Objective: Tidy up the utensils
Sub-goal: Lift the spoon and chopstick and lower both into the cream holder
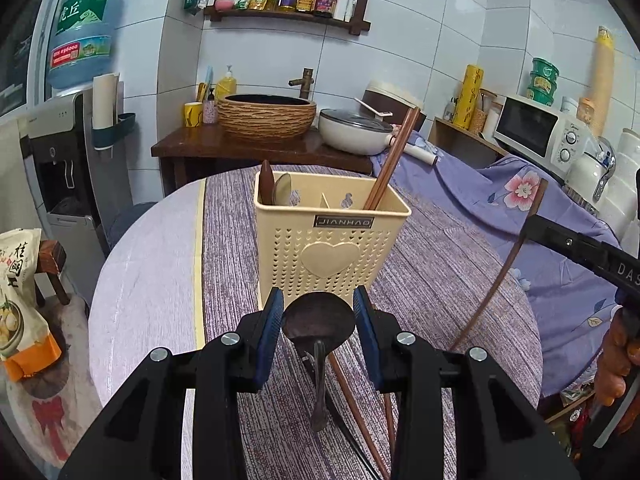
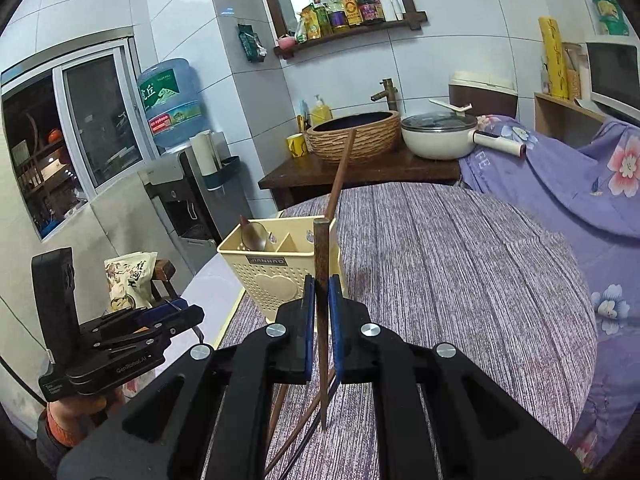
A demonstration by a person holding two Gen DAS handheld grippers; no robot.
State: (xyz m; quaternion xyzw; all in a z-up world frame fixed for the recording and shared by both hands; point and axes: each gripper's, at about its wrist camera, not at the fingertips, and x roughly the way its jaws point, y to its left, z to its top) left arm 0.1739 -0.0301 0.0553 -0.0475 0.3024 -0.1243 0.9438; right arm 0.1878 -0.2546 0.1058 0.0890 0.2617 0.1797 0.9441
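On the round table's purple striped cloth (image 1: 440, 264) | cream perforated plastic utensil caddy (image 1: 328, 248) at 12 o'clock of both claws | left gripper (image 1: 319, 314) pinching a dark metal spoon's bowl (image 1: 319, 318) | right gripper (image 2: 321, 300) pressed on an upright brown wooden chopstick (image 2: 321, 252) | loose chopsticks (image 1: 352, 396) at 6 o'clock below spoon.
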